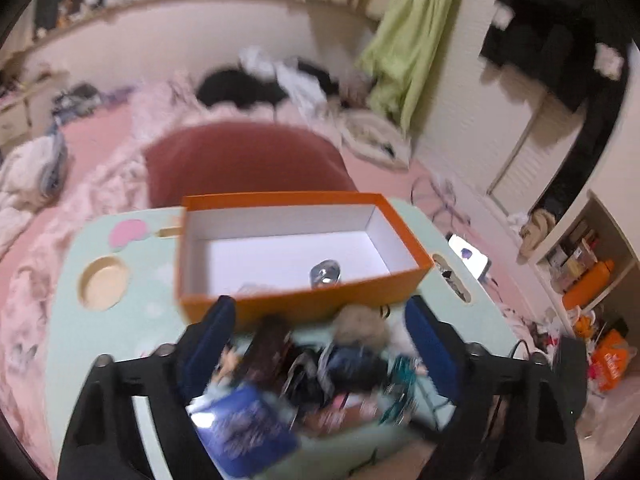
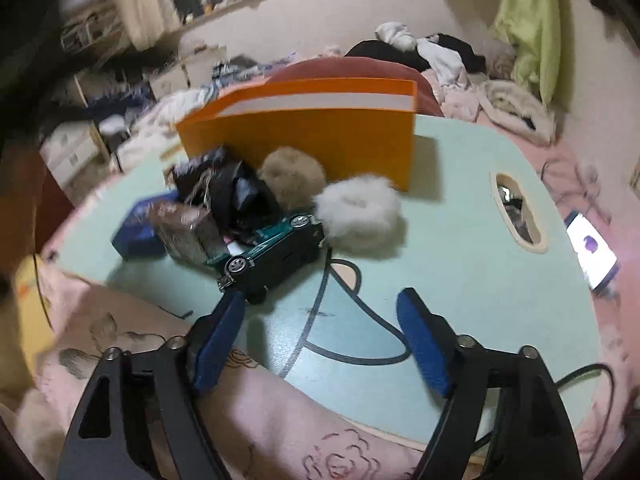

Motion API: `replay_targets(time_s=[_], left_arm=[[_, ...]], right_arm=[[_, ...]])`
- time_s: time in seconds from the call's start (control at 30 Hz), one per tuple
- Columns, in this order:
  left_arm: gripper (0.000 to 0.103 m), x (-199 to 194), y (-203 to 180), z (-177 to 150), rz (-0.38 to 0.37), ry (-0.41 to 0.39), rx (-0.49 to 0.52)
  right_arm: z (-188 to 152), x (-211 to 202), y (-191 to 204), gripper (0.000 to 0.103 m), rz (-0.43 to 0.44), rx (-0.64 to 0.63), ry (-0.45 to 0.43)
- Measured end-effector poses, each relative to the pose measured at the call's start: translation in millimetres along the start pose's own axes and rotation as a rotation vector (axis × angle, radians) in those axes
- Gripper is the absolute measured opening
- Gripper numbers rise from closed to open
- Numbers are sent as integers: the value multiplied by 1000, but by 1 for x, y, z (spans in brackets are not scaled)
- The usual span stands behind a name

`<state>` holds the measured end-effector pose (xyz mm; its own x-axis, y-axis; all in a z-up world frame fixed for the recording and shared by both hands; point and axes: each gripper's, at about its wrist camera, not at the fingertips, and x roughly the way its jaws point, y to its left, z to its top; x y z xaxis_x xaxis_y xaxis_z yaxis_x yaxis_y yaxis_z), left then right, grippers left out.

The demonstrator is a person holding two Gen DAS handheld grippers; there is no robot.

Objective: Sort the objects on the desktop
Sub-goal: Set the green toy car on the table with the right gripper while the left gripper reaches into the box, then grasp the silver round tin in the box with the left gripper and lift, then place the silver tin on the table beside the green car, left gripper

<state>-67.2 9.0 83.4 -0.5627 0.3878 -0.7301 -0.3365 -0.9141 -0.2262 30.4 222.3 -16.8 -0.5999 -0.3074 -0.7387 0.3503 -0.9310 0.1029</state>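
An open orange box with a white inside stands on the pale green lap table and holds one small silver object. In front of it lies a blurred pile: a blue tin, dark items and a tan pom-pom. My left gripper is open and empty above the pile. In the right wrist view the orange box stands behind a tan pom-pom, a white pom-pom, a green toy car, a blue tin and dark items. My right gripper is open and empty near the car.
The table rests on a pink bed with a floral quilt. It has a round cup recess at left and a slot at right. A lit phone lies right of the table. A red cushion sits behind the box.
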Motion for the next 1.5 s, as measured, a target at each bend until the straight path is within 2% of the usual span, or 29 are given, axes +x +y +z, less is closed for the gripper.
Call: replay_targets(time_s=[0.03, 0.13, 0.2, 0.3, 0.37, 0.5, 0.53, 0.57, 0.63, 0.77, 0.83, 0.97, 1.1, 1.2, 1.23, 1.27, 1.33, 1.43, 1.5], left_arm=[[71, 13, -1, 11, 1, 40, -9], [59, 62, 1, 41, -32, 205, -71], [59, 93, -1, 50, -5, 299, -81], [59, 128, -8, 51, 48, 399, -61], [59, 144, -13, 50, 48, 436, -55], [58, 166, -22, 49, 74, 458, -48], [47, 172, -24, 47, 77, 472, -42], [28, 177, -22, 45, 82, 486, -44], [27, 175, -22, 45, 97, 454, -38], [26, 153, -16, 46, 12, 363, -66], [26, 130, -14, 45, -16, 307, -78], [27, 64, -13, 33, -135, 202, -77], [27, 38, -28, 1, -222, 215, -22], [27, 36, -30, -16, -249, 183, -24], [33, 37, -30, -21, -249, 169, -21], [43, 43, -32, -23, -245, 156, -22], [54, 38, -22, -25, -274, 116, -54], [54, 17, 1, -36, -317, 41, -149], [56, -1, 9, -48, -280, -6, -153]], right_arm=[[1, 3, 4, 81, -20, -24, 7], [-2, 4, 4, 81, -26, -35, 7], [-6, 2, 0, 81, -13, -24, 1], [-9, 1, -1, 81, -10, -22, -2], [-10, 1, -3, 81, -7, -21, -5], [-8, 4, -5, 81, -1, -18, -7], [-8, 4, -5, 81, -1, -18, -8], [-8, 4, -5, 81, -1, -18, -8], [-8, 5, -5, 81, 0, -17, -7], [-8, 5, -5, 81, 2, -16, -9], [-8, 5, -5, 81, 2, -16, -9], [-8, 6, -5, 81, 2, -16, -8], [-8, 6, -5, 82, 1, -16, -8], [-9, 7, -5, 82, 0, -17, -7], [-9, 6, -5, 82, 0, -16, -7], [-9, 6, -4, 82, 0, -16, -7], [-9, 6, -4, 82, 1, -16, -8], [-9, 6, -4, 82, -1, -16, -7], [-9, 6, -3, 82, 0, -16, -7]])
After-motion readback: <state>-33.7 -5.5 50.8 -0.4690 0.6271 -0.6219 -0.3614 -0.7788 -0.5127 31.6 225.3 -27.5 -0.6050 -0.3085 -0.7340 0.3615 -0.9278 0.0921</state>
